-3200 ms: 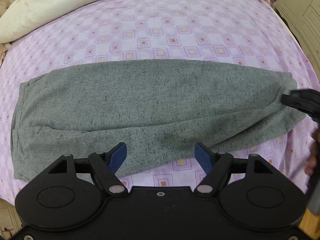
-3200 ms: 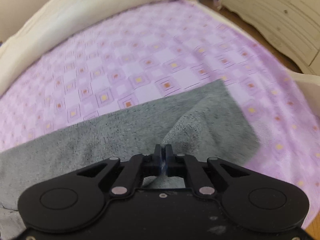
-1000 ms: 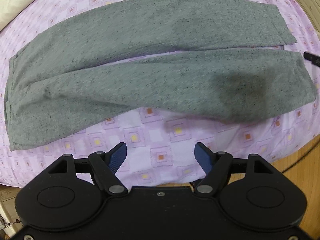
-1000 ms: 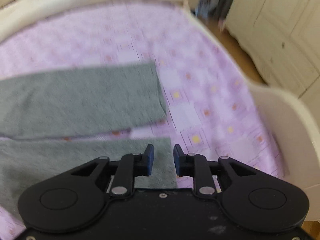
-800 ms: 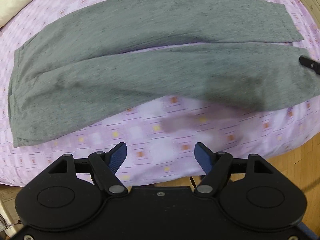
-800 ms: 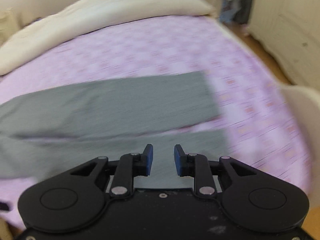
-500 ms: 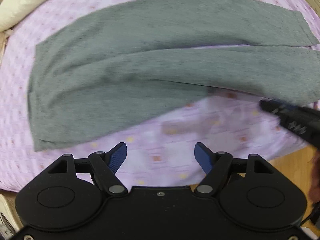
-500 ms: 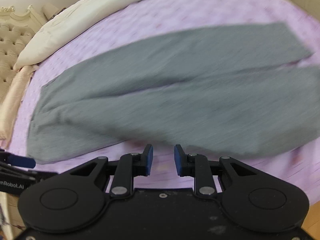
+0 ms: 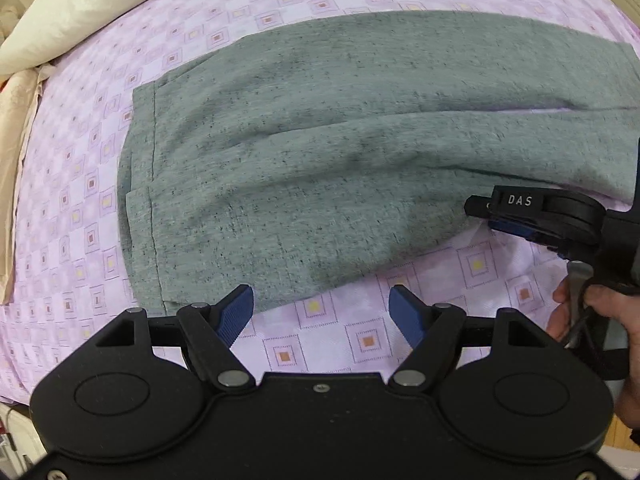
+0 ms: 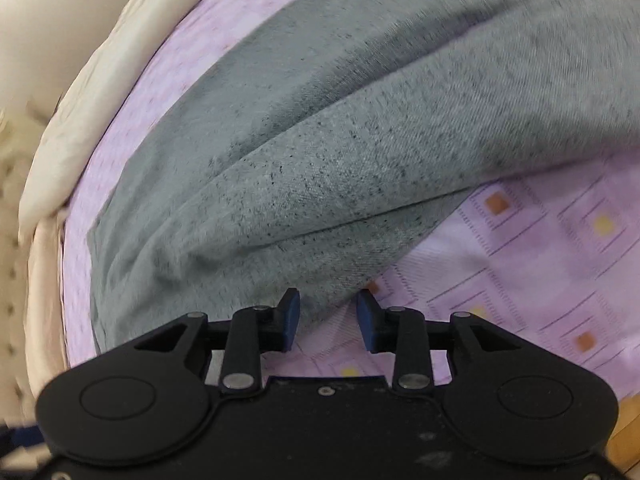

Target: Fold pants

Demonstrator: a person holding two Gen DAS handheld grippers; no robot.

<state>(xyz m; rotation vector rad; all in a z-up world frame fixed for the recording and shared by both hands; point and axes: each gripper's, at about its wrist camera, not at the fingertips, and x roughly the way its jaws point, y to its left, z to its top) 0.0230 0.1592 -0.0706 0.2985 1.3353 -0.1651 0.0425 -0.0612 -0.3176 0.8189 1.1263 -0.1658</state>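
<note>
Grey speckled pants (image 9: pixel 340 128) lie flat on a purple patterned bedsheet (image 9: pixel 360 340), waistband to the left and both legs running right. My left gripper (image 9: pixel 321 309) hovers open just above the pants' near edge, nothing between its blue pads. My right gripper (image 10: pixel 328 316) is low at the near edge of the pants (image 10: pixel 320 168), its jaws opening, with the cloth's edge lying just ahead of the gap and not pinched. In the left wrist view the right gripper (image 9: pixel 486 216) comes in from the right, held by a hand (image 9: pixel 588 312).
A cream pillow (image 9: pixel 80 8) lies along the far left of the bed. A beige tufted headboard (image 10: pixel 16 208) stands at the left. Wooden floor (image 10: pixel 624 440) shows past the bed's near edge.
Both grippers have slid left along the near edge toward the waistband end. The right one has rolled, dropped close to the cloth and widened its jaws.
</note>
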